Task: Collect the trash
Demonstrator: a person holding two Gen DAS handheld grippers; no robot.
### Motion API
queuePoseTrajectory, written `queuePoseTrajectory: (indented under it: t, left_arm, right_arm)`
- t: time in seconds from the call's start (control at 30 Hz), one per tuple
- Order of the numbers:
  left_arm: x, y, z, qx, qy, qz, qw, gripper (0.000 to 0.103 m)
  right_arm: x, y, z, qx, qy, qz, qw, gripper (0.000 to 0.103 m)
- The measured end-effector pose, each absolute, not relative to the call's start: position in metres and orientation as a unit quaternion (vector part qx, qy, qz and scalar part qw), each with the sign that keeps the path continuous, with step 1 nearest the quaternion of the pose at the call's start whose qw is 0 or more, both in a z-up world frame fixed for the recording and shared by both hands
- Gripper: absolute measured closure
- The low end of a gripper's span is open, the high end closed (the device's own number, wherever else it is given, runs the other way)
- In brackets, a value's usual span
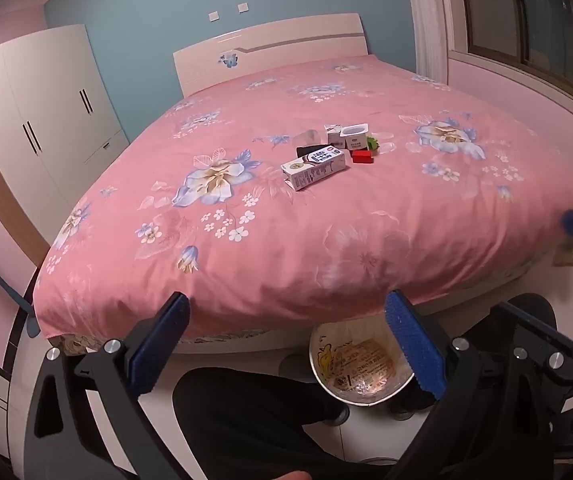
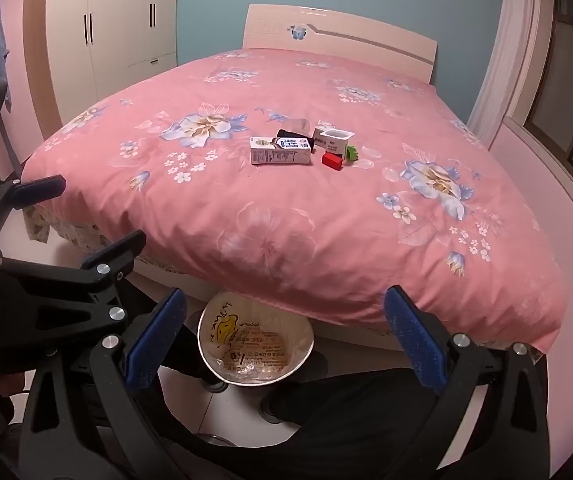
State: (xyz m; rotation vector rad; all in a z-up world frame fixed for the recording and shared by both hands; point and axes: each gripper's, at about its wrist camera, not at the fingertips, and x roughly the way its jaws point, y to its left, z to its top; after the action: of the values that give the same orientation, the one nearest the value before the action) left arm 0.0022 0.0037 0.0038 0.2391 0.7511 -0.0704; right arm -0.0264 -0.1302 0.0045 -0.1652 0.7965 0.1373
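Note:
A small heap of trash lies mid-bed on the pink floral cover: a white milk carton (image 1: 313,168) (image 2: 280,152) on its side, a white yogurt cup (image 1: 353,136) (image 2: 336,138), a red box (image 1: 362,157) (image 2: 332,161), a green scrap (image 1: 373,142) (image 2: 352,153), a dark packet (image 1: 311,149) (image 2: 292,134) and a clear wrapper (image 1: 308,136). On the floor at the bed's foot stands a white bin (image 1: 360,364) (image 2: 255,342) lined with a printed bag. My left gripper (image 1: 286,344) and right gripper (image 2: 284,340) hang open and empty above the bin, well short of the trash.
The bed (image 1: 326,220) (image 2: 306,220) fills the middle, its headboard (image 2: 338,28) against a blue wall. A white wardrobe (image 1: 42,120) (image 2: 118,28) stands at the left, a window ledge (image 2: 546,184) at the right. The person's dark trouser legs (image 1: 246,412) (image 2: 346,420) flank the bin.

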Motion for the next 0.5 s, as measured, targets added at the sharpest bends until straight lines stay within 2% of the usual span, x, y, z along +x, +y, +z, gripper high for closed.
queuePoseTrajectory:
  t: [0.5]
  left_arm:
    - [-0.0021,0.0013,-0.0017,0.12,0.363,-0.03,0.923,0.004]
  right_arm:
    - [-0.0248,-0.1312,0.0036,-0.083,0.393,0.062,0.914,0.005]
